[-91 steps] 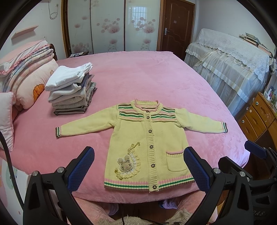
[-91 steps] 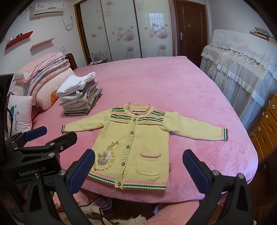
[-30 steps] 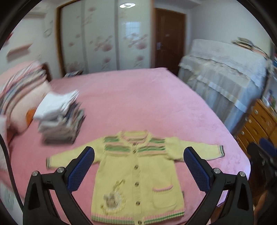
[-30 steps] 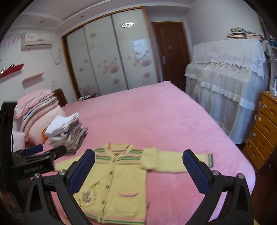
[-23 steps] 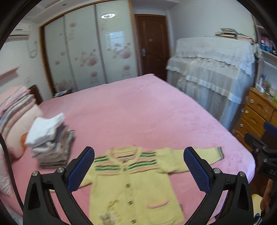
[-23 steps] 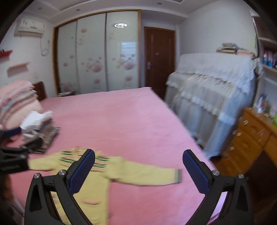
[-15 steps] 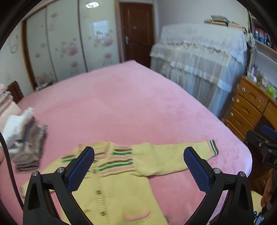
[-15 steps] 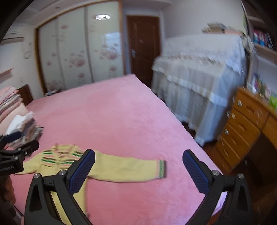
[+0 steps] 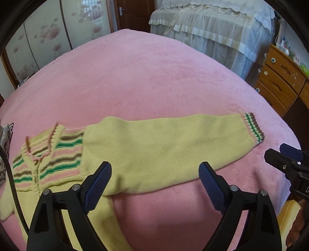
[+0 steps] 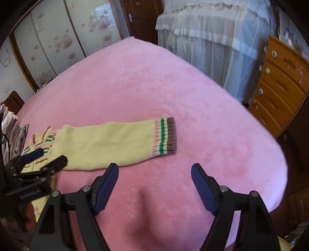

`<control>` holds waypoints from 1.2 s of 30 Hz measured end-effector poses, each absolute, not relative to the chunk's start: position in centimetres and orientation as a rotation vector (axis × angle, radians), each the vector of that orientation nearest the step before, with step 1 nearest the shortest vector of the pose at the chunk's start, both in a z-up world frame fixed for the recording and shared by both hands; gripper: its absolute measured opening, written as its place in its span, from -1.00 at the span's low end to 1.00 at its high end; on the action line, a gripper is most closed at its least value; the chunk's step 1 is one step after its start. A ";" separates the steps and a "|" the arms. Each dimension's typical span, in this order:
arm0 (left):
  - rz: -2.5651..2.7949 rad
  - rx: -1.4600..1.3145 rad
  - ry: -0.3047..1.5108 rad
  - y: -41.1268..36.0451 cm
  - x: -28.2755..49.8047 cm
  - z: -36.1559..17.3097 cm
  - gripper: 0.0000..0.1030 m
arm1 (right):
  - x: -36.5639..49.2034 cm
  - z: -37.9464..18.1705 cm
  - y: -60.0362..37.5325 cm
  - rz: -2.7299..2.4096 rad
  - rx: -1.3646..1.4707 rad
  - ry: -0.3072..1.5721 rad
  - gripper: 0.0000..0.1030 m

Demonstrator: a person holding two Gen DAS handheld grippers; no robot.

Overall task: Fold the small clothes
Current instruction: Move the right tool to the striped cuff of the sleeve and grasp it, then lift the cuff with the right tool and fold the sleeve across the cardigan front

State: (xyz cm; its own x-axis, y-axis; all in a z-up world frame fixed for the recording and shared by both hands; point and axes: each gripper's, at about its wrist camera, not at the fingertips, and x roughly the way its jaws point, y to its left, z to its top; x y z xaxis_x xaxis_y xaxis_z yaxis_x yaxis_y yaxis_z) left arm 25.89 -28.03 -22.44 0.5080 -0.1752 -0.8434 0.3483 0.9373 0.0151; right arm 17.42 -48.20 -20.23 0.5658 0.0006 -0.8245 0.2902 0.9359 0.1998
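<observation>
A small yellow knit cardigan (image 9: 135, 152) with striped yoke lies flat on the pink bed (image 9: 154, 77). Its right sleeve stretches toward a striped cuff (image 9: 252, 128), also seen in the right wrist view (image 10: 165, 136). My left gripper (image 9: 154, 183) is open, just above the near edge of the sleeve's upper part. My right gripper (image 10: 154, 185) is open over bare bedspread, a little in front of the cuff. Each gripper shows at the edge of the other's view: the right one (image 9: 287, 164), the left one (image 10: 34, 166).
A stack of folded clothes (image 10: 13, 133) stands at the far left. A wooden chest of drawers (image 10: 280, 86) stands right of the bed. Furniture under a lace cover (image 9: 212, 34) and a brown door (image 9: 135, 11) lie beyond.
Both grippers have swung to the right and dropped close to the bed, toward the cardigan's right sleeve. The cardigan has not moved. Both stay open.
</observation>
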 end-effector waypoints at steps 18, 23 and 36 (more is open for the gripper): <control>-0.305 0.121 1.053 -29.9 28.1 -24.8 -0.59 | 21.1 -23.4 -50.2 -0.130 0.518 0.951 -0.71; -0.300 0.088 1.030 -29.1 27.1 -22.9 -0.59 | 19.8 -21.2 -49.7 -0.086 0.524 0.879 -0.75; -0.190 0.036 0.914 -19.9 23.8 -14.1 -0.59 | 19.0 -11.4 -41.3 0.123 0.350 0.720 -0.76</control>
State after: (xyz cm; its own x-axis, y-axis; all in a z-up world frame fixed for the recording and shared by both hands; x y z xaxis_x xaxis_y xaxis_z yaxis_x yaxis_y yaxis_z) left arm 23.82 -19.88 -14.11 0.5951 -0.1481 -0.7899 0.1788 0.9826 -0.0495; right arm 18.96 -41.33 -11.43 0.7475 0.2293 -0.6234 0.0094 0.9348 0.3551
